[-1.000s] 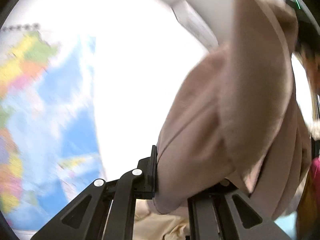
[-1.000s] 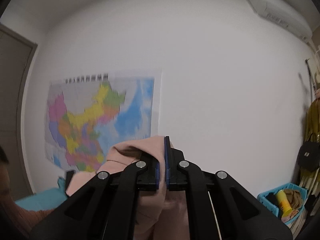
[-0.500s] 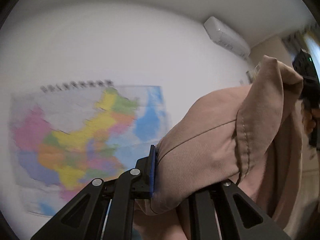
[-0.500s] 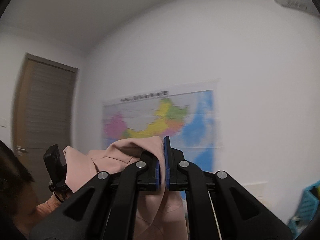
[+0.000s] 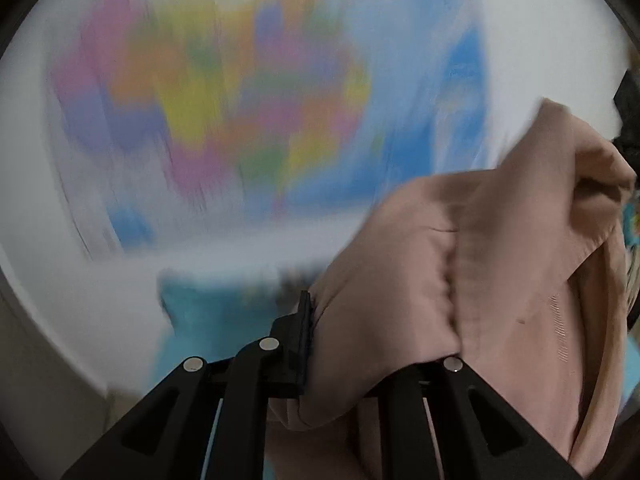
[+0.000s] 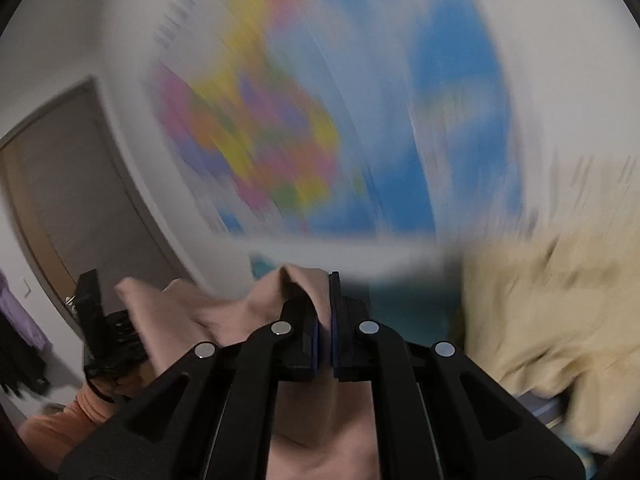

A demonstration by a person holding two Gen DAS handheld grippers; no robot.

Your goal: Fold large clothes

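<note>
Between the two claws hangs one garment, dusty pink, held up in the air in front of a wall.

Count: one pink garment, two claws, one wall map, one door, one cream cloth pile. Both views heavily motion-blurred; fine detail of the background not readable.

Left claw: jaws nearly together, pinched on a thick bunch of the pink fabric. The right finger is buried under cloth; only the left finger shows clear. Fabric rises from the grip toward the upper right of the left wrist view, where a black object at the frame edge meets its far corner.

Right claw: jaws all but closed, a thin fold of the same pink fabric clamped between the blue pads. Remaining cloth drapes down below the fingers and trails left to the left claw, seen there with an orange sleeve beneath.

Orientation: long axis of the garment runs roughly sideways from claw to claw, upper edge bunched, body hanging downward. Front or back, collar or hem: cannot tell.

Cream pile lies low right in the right wrist view, apart from the garment.
</note>
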